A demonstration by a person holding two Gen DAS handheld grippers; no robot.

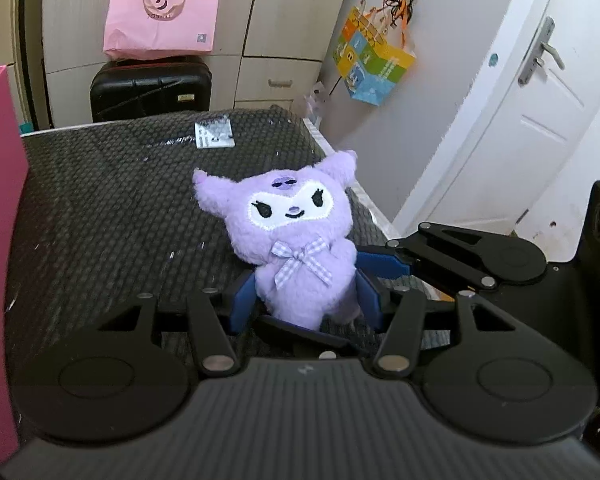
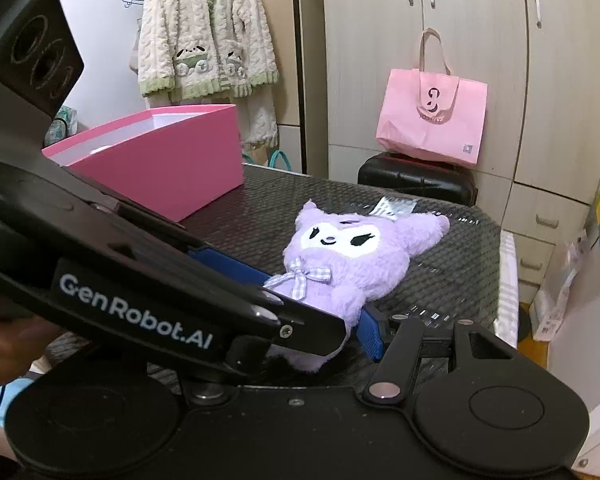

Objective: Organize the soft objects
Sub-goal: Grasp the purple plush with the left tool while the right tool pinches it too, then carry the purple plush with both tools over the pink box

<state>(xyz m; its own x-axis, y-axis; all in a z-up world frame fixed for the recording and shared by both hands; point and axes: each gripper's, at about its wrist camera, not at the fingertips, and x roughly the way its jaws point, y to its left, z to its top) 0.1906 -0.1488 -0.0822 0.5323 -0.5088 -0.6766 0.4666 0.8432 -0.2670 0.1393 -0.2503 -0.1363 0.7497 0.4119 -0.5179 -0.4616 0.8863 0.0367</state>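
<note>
A purple plush toy (image 1: 296, 236) with a white face and a checked bow lies on the dark woven table (image 1: 112, 208). My left gripper (image 1: 306, 300) has its blue pads on both sides of the plush's lower body and is shut on it. My right gripper (image 2: 320, 320) comes in from the right beside the plush's legs; its blue pad (image 1: 380, 264) touches the plush's side. In the right wrist view the plush (image 2: 360, 252) lies between the left gripper's body and my right finger (image 2: 370, 332). A pink open box (image 2: 168, 160) stands at the table's far left.
A pink tote bag (image 1: 162, 12) sits on a black suitcase (image 1: 152, 88) behind the table, before beige cabinets. A small packet (image 1: 214, 134) lies on the table's far side. A colourful bag (image 1: 374, 56) hangs on the wall by a white door (image 1: 540, 100). A fleece jacket (image 2: 208, 28) hangs behind the box.
</note>
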